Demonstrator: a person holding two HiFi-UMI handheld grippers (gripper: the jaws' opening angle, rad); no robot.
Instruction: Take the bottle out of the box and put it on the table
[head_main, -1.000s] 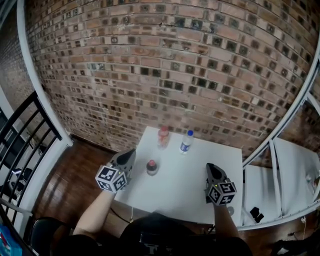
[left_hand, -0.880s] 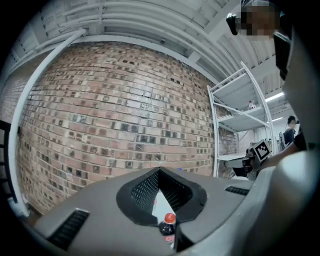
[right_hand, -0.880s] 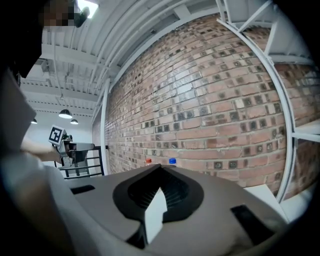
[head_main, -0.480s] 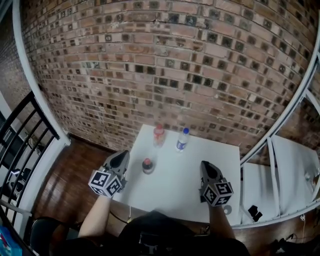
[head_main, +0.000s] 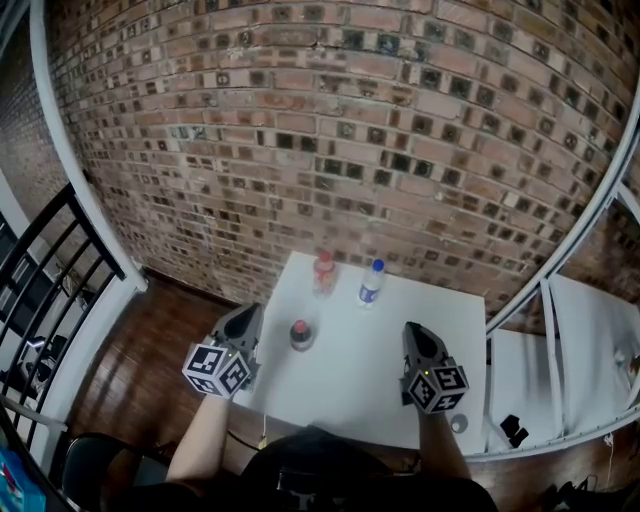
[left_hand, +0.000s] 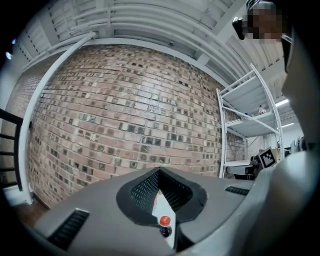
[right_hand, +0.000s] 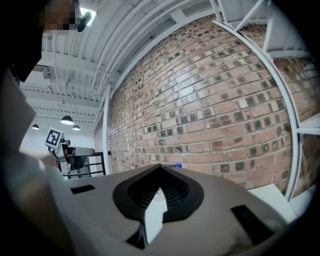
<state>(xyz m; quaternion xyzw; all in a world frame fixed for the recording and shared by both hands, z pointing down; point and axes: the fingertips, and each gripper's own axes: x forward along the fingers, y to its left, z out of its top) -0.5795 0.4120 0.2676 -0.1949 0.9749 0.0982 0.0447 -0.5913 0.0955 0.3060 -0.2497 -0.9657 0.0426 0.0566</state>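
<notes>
Three bottles stand on the white table (head_main: 350, 375). A dark cola bottle with a red cap (head_main: 301, 334) is nearest to me. Behind it are a red-capped bottle (head_main: 323, 272) and a clear blue-capped bottle (head_main: 371, 282). No box is in view. My left gripper (head_main: 243, 322) hovers at the table's left edge, just left of the cola bottle, shut and empty. In the left gripper view the cola bottle (left_hand: 164, 226) shows below the closed left gripper (left_hand: 160, 170). My right gripper (head_main: 413, 336) is over the table's right part, its jaws together on nothing, apart from all bottles.
A brick wall (head_main: 330, 130) rises close behind the table. White shelf frames (head_main: 560, 330) stand at the right and a black railing (head_main: 50, 270) at the left over wooden floor (head_main: 150, 360). A small round object (head_main: 458, 423) lies near the table's front right corner.
</notes>
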